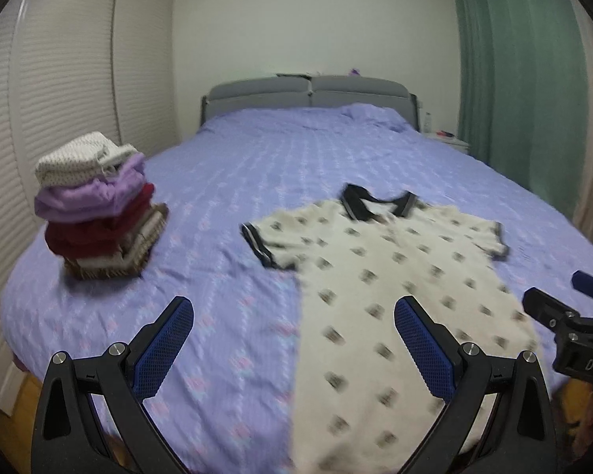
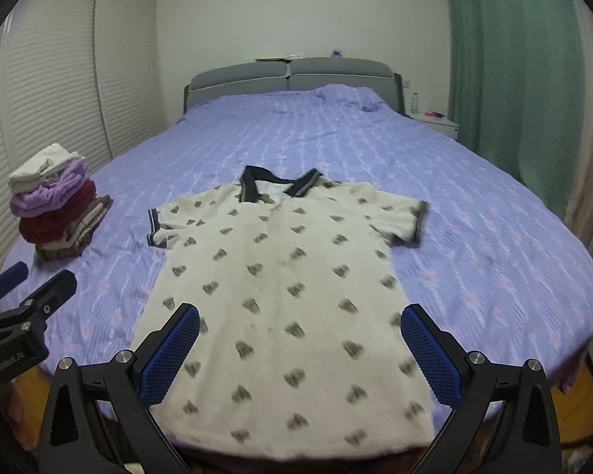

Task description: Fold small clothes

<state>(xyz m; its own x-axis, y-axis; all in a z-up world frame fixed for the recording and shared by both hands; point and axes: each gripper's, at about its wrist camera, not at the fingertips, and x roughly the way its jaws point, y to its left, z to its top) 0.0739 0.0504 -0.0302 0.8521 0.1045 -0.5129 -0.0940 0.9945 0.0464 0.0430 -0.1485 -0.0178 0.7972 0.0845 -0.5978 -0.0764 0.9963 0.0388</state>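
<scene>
Item: cream polo shirt point(image 2: 280, 276), laid flat, collar at 12 o'clock, on the purple bedspread point(image 2: 474, 217) ready for folding; right gripper point(image 2: 299, 349) and left gripper point(image 1: 293, 343) both spread wide and empty above its hem; folded stack point(image 2: 55, 205) kept aside at 9 o'clock.

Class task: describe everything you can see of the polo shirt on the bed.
The polo shirt is cream with small dark repeated motifs, a dark striped collar and dark-trimmed short sleeves. It looks like soft knit. It lies flat, unfolded, front up, collar toward the headboard, on the purple bedspread, its hem at the near edge. Nothing grips it.
</scene>
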